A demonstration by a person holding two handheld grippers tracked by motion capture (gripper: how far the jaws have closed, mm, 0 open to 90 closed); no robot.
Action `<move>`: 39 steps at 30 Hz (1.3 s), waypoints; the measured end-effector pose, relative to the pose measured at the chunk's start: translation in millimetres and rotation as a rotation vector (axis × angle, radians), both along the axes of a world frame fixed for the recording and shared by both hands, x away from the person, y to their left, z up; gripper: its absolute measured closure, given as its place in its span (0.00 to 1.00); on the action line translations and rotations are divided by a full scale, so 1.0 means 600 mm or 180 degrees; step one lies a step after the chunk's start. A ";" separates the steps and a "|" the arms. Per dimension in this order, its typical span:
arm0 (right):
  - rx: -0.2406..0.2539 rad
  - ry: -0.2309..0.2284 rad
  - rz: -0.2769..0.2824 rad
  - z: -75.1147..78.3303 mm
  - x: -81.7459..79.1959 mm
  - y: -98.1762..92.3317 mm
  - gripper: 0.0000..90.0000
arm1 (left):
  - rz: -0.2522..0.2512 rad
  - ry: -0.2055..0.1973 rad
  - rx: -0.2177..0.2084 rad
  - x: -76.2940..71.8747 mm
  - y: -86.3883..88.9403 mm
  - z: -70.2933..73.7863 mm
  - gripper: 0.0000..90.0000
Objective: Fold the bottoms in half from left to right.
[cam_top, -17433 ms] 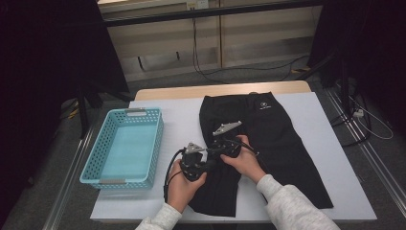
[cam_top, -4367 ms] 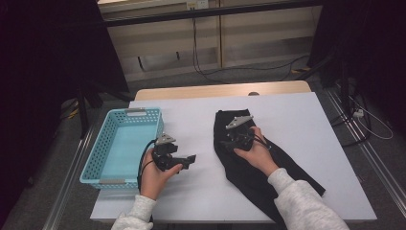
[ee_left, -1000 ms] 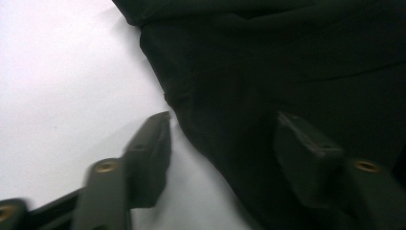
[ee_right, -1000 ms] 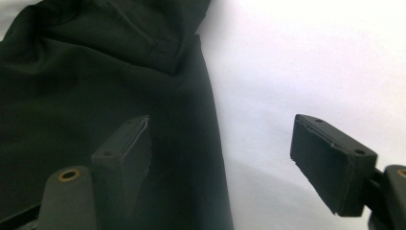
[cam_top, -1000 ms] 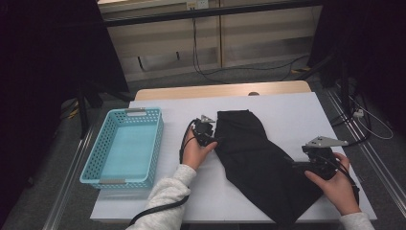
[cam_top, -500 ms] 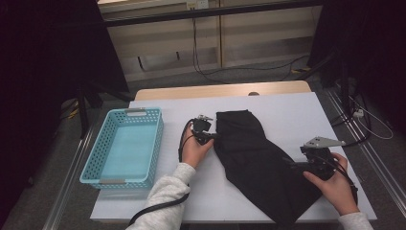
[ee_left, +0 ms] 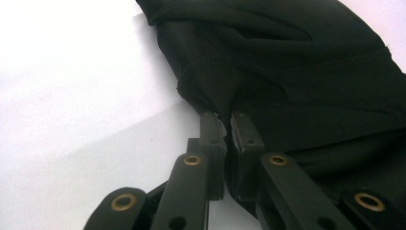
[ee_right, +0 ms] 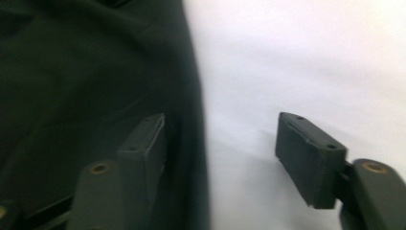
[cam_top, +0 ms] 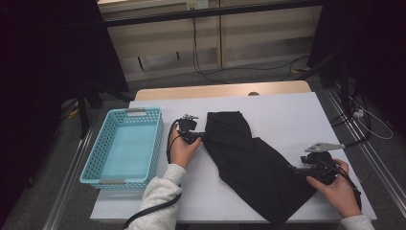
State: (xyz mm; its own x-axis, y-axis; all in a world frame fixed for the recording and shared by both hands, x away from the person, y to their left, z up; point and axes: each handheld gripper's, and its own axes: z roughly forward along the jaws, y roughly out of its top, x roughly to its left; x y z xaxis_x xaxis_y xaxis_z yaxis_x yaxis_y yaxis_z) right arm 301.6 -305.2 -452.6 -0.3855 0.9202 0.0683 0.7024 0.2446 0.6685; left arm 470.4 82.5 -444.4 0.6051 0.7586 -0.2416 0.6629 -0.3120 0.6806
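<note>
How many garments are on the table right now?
1: a black garment lies diagonally across the white table, pinched at its left edge by the left gripper. The basket looks empty.

No legible text, label, brand mark, number or sign appears in any view. The folded black fabric garment (cam_top: 253, 158), the light-blue perforated plastic basket (cam_top: 125, 144) and the white-topped counter (cam_top: 287, 115) all present plain, unmarked surfaces. The black tongs seen in the two gripper views likewise carry no readable marking, only brass-coloured rivets.
</note>
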 end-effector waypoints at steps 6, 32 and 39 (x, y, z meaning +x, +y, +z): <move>0.0028 0.0045 0.0056 0.001 -0.003 0.013 0.60 | 0.0016 0.0011 0.0032 -0.002 0.004 0.005 0.95; 0.0133 0.0348 -0.0011 0.018 -0.011 -0.041 0.98 | 0.0131 -0.0159 -0.0027 0.029 -0.009 -0.011 0.45; 0.0136 0.0339 0.0046 0.013 -0.011 -0.040 0.98 | 0.0097 -0.0128 -0.0039 0.049 -0.017 -0.025 0.53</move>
State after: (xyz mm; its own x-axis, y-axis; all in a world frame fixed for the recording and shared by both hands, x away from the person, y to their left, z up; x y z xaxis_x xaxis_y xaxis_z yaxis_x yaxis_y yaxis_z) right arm 295.0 -329.1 -444.6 -0.3871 0.9100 0.1486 0.7666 0.2281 0.6003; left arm 499.9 72.5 -459.4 0.5911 0.7740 -0.2271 0.6440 -0.2834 0.7106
